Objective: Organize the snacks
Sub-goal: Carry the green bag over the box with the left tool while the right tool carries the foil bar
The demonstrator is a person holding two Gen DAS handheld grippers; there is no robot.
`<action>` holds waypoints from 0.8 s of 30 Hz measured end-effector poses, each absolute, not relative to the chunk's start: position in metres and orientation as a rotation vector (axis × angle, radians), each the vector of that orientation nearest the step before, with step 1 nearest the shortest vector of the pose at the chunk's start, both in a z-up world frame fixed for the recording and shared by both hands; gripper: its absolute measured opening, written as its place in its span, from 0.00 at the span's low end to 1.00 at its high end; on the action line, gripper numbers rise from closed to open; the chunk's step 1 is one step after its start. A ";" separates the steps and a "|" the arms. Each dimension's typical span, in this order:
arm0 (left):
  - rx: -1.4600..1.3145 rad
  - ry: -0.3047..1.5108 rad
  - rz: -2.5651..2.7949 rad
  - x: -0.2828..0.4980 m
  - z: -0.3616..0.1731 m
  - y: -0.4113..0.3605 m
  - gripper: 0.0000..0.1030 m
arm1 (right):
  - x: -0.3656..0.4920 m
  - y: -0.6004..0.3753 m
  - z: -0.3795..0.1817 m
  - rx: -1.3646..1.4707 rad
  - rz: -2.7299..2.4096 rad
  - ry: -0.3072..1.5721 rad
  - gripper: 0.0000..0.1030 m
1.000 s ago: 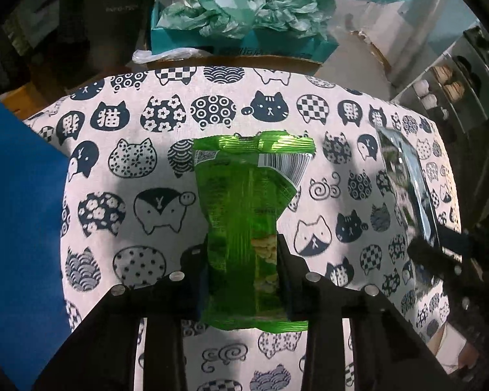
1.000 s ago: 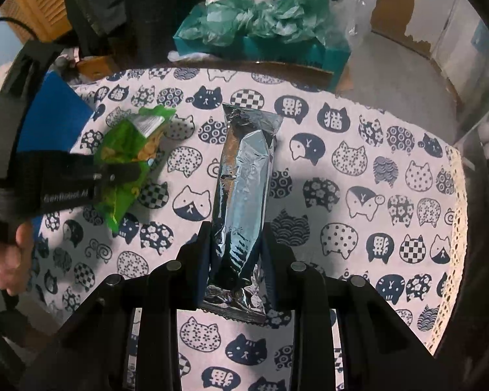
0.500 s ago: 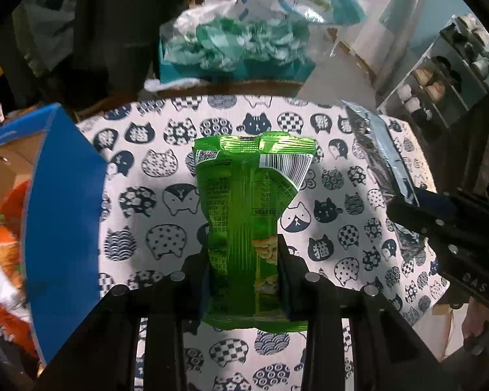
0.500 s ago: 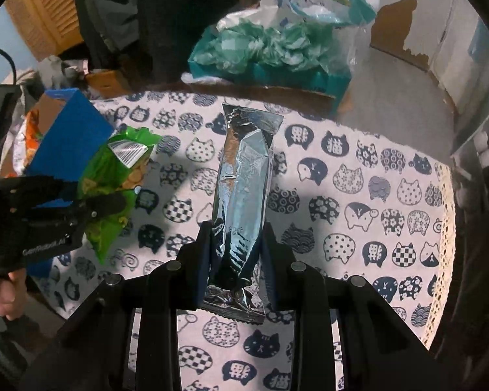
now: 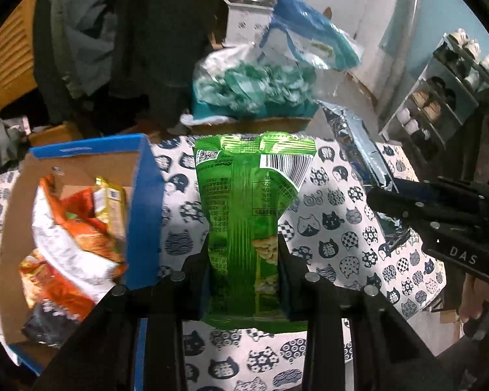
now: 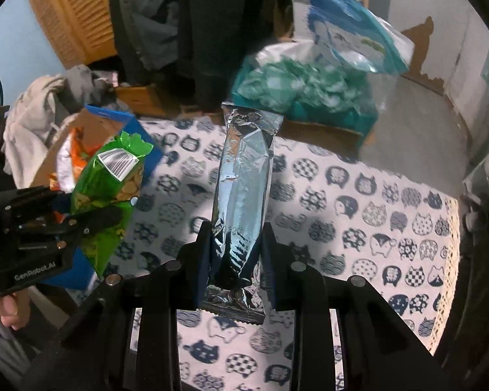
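Note:
My left gripper (image 5: 244,260) is shut on a green snack bag (image 5: 249,205), held upright above the cat-print tablecloth (image 5: 335,228). The same green snack bag (image 6: 111,192) shows at the left of the right wrist view, in the left gripper (image 6: 91,221). My right gripper (image 6: 236,254) is shut on a long silver foil packet (image 6: 243,176), lifted off the cloth. That silver foil packet (image 5: 358,150) and the right gripper (image 5: 391,202) appear at the right of the left wrist view. A blue cardboard box (image 5: 143,208) at the left holds orange and other snack bags (image 5: 71,238).
Behind the table stands a teal box (image 6: 309,110) of green wrapped items with a blue-and-white bag (image 6: 352,32) above it. Dark clothing hangs at the back. A shoe rack (image 5: 440,97) is at the far right. A person's hand (image 6: 6,309) holds the left gripper.
Both grippers have risen with their packets and tilted up, so more of the room shows. The blue box with its snack bags has come into view at the left.

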State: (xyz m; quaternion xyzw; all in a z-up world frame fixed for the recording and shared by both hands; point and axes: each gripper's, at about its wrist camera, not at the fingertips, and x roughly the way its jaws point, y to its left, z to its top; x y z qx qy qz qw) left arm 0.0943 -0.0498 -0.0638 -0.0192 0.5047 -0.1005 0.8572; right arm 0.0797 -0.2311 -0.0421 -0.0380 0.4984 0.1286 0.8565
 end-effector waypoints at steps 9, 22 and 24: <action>-0.072 0.984 -0.174 0.076 -0.033 -0.009 0.32 | 0.087 -0.185 -0.033 -0.078 0.341 1.030 0.26; -0.170 0.927 -0.092 0.056 -0.016 0.064 0.32 | 0.105 -0.102 -0.036 -0.119 0.447 1.047 0.26; -0.181 0.921 -0.073 0.053 -0.016 0.075 0.32 | 0.107 -0.091 -0.037 -0.128 0.461 1.049 0.26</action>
